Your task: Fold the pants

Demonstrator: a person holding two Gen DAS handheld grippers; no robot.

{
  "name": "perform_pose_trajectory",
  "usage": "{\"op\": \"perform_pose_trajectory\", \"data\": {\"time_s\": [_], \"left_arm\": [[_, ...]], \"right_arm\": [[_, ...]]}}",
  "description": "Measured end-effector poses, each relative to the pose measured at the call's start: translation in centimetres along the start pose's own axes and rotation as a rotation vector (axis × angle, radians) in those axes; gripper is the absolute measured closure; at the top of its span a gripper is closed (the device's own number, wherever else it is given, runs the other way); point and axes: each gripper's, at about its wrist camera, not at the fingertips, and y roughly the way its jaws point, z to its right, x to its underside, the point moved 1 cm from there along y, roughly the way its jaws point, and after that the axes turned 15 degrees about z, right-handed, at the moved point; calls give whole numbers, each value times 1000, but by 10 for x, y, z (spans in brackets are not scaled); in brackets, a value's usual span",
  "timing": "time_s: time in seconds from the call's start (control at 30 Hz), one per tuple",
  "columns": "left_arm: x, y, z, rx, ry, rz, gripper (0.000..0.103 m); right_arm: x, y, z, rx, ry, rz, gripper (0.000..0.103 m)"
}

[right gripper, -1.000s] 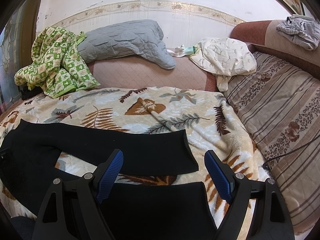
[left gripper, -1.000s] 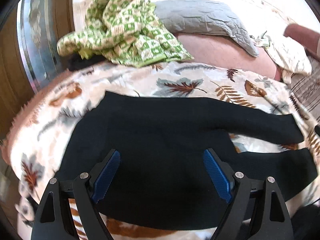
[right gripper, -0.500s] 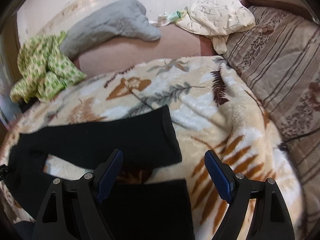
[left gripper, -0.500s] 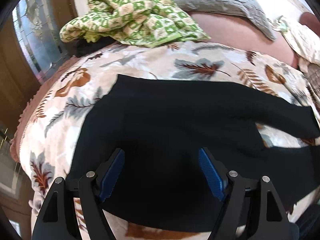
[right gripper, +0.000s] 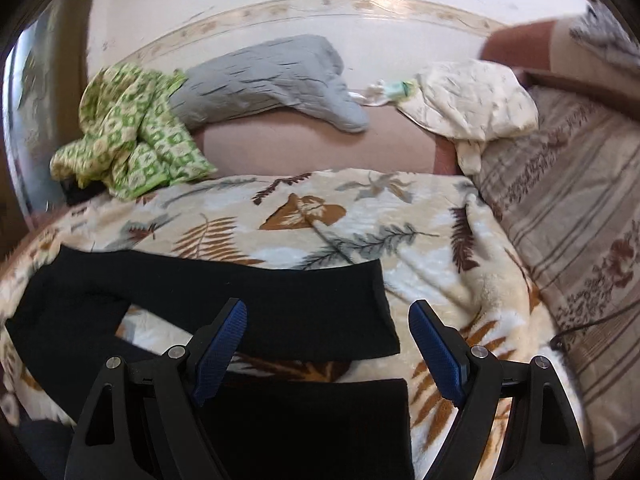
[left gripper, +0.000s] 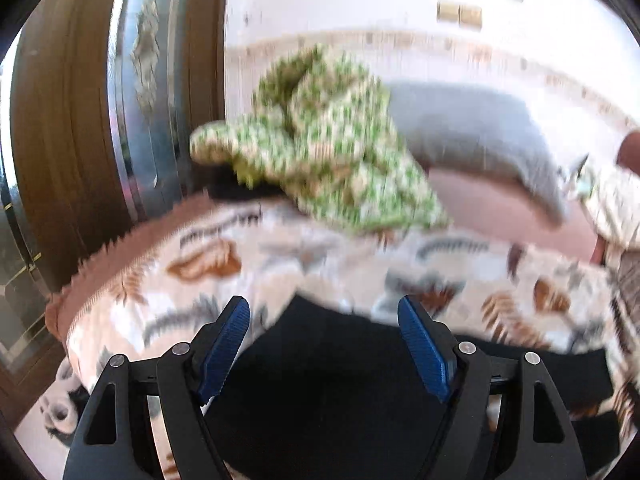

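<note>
Black pants (right gripper: 248, 292) lie flat on leaf-print blanket (right gripper: 440, 264), legs apart; no fold made yet. Left gripper (left gripper: 324, 344) and right gripper (right gripper: 328, 348) hover, fingers spread, holding nothing.

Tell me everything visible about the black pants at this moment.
The black pants are plain, matte, soft-looking fabric, lying flat and unfolded on the leaf-print blanket. Two legs run rightward, spread in a V with blanket showing between; both hems are square-cut. The waist end lies left. Neither the open left gripper nor the open right gripper holds them.
</note>
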Motion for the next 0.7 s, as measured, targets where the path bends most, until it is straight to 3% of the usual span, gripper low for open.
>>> {"op": "perform_pose_trajectory", "data": {"time_s": [0.17,0.3,0.5,0.7], "left_arm": [[-13,-32,9,28,6,75,25],[-13,-50,22,64,25,79,25],[-15,-70,53,166,58,32,24],[-26,-81,64,218,67,12,24]], "right_arm": [[3,6,-5,51,-34,-27,19],[7,7,6,87,5,-41,19],[7,3,4,128,-27,-37,19],[5,-1,-15,123,-127,-9,19]]}}
